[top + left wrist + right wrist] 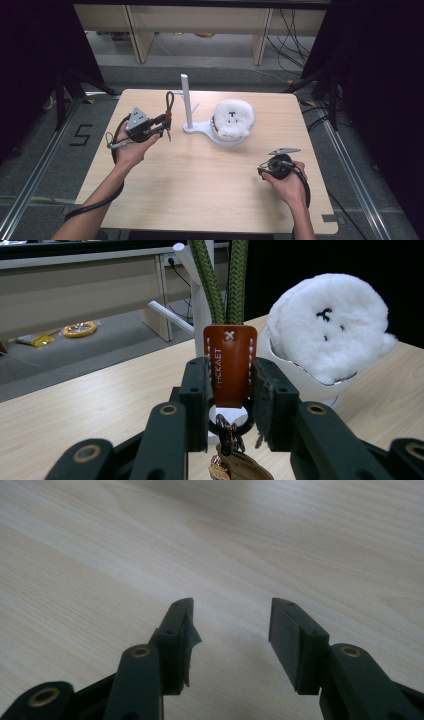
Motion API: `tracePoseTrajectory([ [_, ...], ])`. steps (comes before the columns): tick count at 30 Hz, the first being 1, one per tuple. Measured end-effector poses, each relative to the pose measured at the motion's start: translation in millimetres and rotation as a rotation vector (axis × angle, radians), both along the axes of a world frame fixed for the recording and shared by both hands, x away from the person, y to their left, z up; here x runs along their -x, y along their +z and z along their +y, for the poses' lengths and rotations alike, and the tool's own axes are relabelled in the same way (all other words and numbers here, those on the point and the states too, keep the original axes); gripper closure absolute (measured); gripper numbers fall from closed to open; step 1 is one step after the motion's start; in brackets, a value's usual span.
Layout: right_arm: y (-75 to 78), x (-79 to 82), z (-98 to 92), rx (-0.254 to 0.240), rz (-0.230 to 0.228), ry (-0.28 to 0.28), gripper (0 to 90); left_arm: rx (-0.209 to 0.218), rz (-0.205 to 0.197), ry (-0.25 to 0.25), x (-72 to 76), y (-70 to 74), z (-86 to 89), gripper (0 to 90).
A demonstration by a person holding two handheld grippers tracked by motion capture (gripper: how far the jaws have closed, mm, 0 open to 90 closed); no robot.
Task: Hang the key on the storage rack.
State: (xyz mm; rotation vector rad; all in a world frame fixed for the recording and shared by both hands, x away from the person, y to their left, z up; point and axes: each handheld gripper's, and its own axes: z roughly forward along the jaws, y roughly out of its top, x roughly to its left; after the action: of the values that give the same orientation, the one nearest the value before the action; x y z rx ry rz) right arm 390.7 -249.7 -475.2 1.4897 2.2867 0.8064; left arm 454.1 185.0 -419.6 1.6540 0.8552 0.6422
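My left gripper (229, 385) is shut on a keychain's brown leather tab (229, 365); a green cord loop (222, 280) rises from the tab, and a metal ring with keys hangs below. In the high view the left gripper (162, 122) holds the keychain (169, 107) above the table's left half, just left of a white stand (186, 102) with an upright post and side peg. A white fluffy plush (233, 117) rests in the stand's white bowl. My right gripper (230, 630) hangs open over bare wood, near the table's front right (275, 167).
The wooden table (200, 190) has bare room in the middle and front. Beyond it are a grey floor, pale furniture legs (140, 35) and black cables (290, 40). A yellow ring (80, 329) lies on the floor far off.
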Motion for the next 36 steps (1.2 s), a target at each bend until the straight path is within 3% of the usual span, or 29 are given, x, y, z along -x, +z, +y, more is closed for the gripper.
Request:
tracePoseTrajectory([
  [36, -0.8, 0.1, 0.7, 0.000, -0.002, -0.003, 53.4, 0.001, 0.049, 0.020, -31.7, -2.3, -7.3, 68.6],
])
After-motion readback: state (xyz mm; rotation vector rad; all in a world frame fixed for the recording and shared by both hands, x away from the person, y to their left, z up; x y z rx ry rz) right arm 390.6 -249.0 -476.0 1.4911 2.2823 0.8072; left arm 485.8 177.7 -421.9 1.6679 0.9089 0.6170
